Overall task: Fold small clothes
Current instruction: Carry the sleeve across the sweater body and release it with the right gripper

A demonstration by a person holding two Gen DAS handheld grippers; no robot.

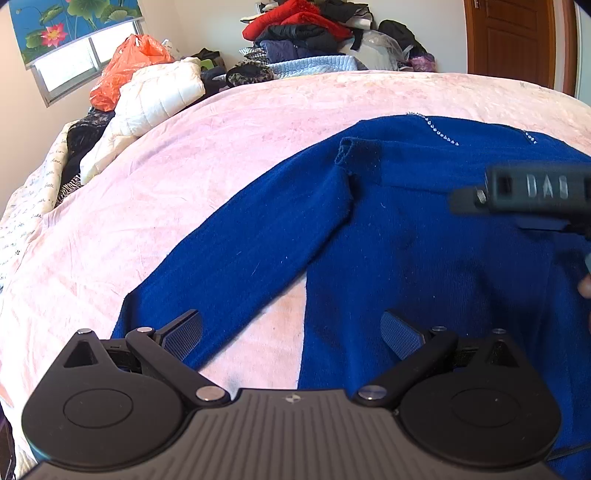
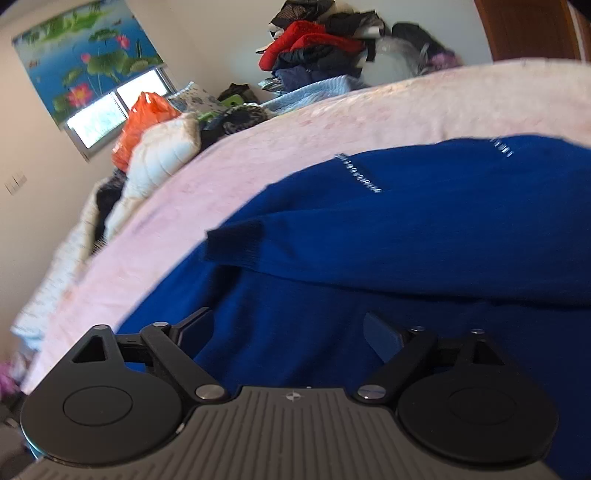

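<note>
A dark blue knit sweater (image 1: 424, 236) lies flat on the pink bedspread (image 1: 221, 155). Its left sleeve (image 1: 251, 258) stretches toward the near left. My left gripper (image 1: 291, 332) is open and empty, low over the gap between that sleeve's cuff and the body hem. The right gripper's body shows at the right edge of the left wrist view, above the sweater. In the right wrist view the sweater (image 2: 406, 240) has its other sleeve (image 2: 295, 243) folded across the body, cuff pointing left. My right gripper (image 2: 288, 332) is open and empty above the sweater body.
A heap of clothes (image 1: 306, 33) stands beyond the bed's far edge. A white padded jacket (image 1: 155, 96) and an orange plastic bag (image 1: 125, 70) lie at the far left by the window. A wooden door (image 1: 513, 40) is at the far right.
</note>
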